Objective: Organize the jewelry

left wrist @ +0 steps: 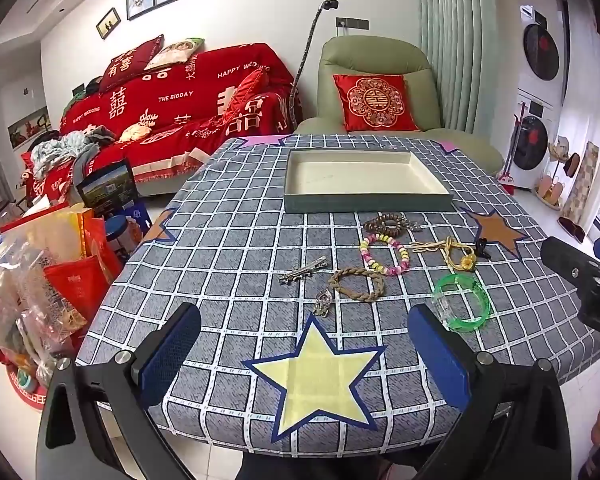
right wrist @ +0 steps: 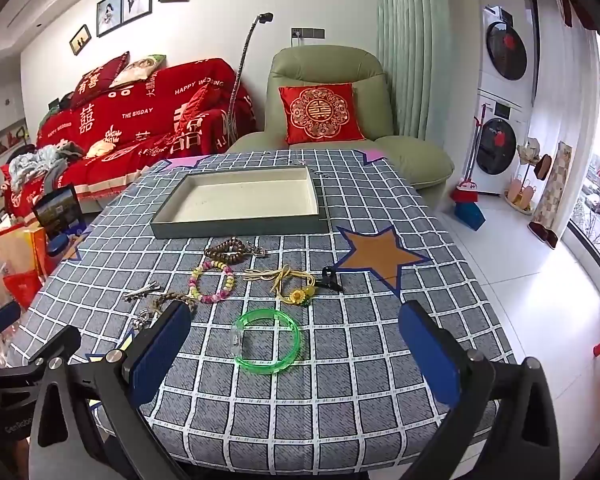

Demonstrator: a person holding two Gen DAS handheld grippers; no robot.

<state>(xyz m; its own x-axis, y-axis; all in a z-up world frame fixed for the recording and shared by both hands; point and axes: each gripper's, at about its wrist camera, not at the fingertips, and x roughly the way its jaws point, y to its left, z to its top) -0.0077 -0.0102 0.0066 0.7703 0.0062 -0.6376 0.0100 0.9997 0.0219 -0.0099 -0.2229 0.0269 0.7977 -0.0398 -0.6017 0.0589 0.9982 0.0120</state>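
Left wrist view. The left gripper (left wrist: pixel 304 354) is spread wide with nothing between its blue fingers (left wrist: pixel 168 356); it hangs over the near edge of the bench (left wrist: pixel 228 216), above a yellow star (left wrist: pixel 316 376) on the checked cloth. Just beyond the fingertips, between them, lies a small silver charm (left wrist: pixel 323 302). Past it lie a silver hair clip (left wrist: pixel 303 270) and a braided rope ring (left wrist: pixel 357 285), close together. A green bangle (left wrist: pixel 462 302) lies just beyond the right finger, slightly outside it. Farther ahead lie a pastel bead bracelet (left wrist: pixel 384 254), a brown bead bracelet (left wrist: pixel 384 224), a yellow cord with a flower (left wrist: pixel 454 254) and a black clip (left wrist: pixel 482 249). The tray (left wrist: pixel 366 200) stands well beyond all of these and holds no jewelry. The right gripper's body shows at the right edge.

Right wrist view. The right gripper (right wrist: pixel 294 354) is likewise fully spread and holds nothing. The green bangle (right wrist: pixel 267 340) lies flat on the bench between the fingers (right wrist: pixel 430 356), nearer the left one, touching neither. The rope ring (right wrist: pixel 168 300) and charm (right wrist: pixel 142 317) are partly hidden behind the left fingertip. The hair clip (right wrist: pixel 142 291), pastel bracelet (right wrist: pixel 212 282), yellow cord (right wrist: pixel 288 284), black clip (right wrist: pixel 331 278) and brown bracelet (right wrist: pixel 226 251) lie ahead. The tray (right wrist: pixel 240 226) stands beyond them, left of centre.
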